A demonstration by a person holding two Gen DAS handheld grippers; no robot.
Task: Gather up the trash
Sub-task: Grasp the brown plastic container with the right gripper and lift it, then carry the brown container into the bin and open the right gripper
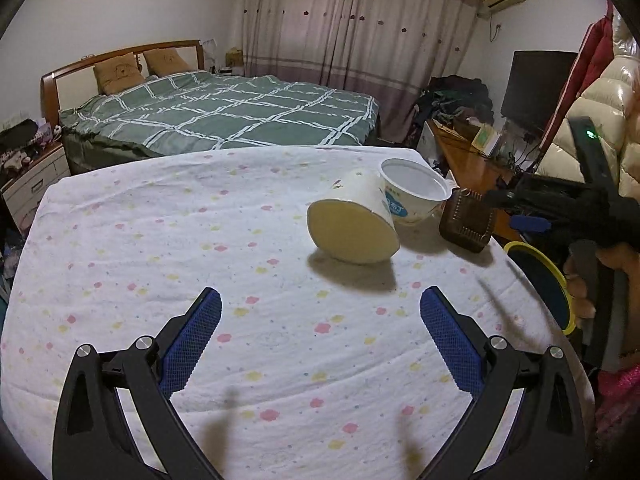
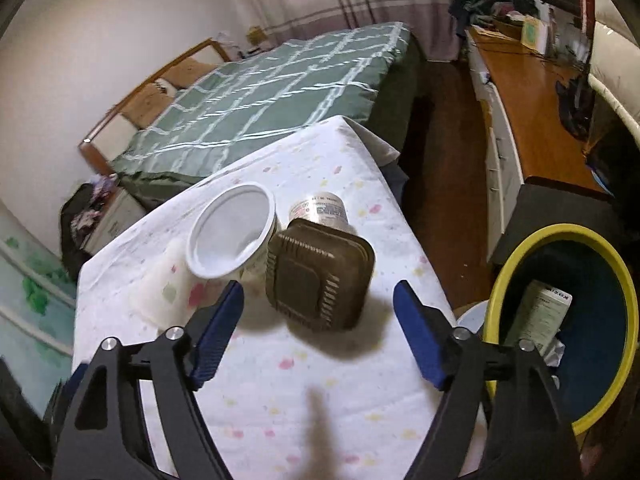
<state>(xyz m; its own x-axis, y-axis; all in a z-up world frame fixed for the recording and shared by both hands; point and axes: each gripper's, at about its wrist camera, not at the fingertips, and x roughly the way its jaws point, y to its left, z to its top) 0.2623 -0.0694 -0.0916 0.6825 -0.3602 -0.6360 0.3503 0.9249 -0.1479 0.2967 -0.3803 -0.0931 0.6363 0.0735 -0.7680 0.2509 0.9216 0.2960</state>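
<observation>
Your left gripper (image 1: 320, 336) and right gripper (image 2: 318, 332) gape empty; ribbed brown plastic tub (image 2: 320, 276) at twelve o'clock, label unreadable.

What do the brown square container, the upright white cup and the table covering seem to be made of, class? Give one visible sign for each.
Brown container: probably thin moulded plastic, given its ribbed edges and dull sheen.
Upright white cup: likely plastic or coated paper; smooth rolled rim, printed side.
Table covering: soft woven cloth, matte, wrinkled, with a small flower print.
</observation>
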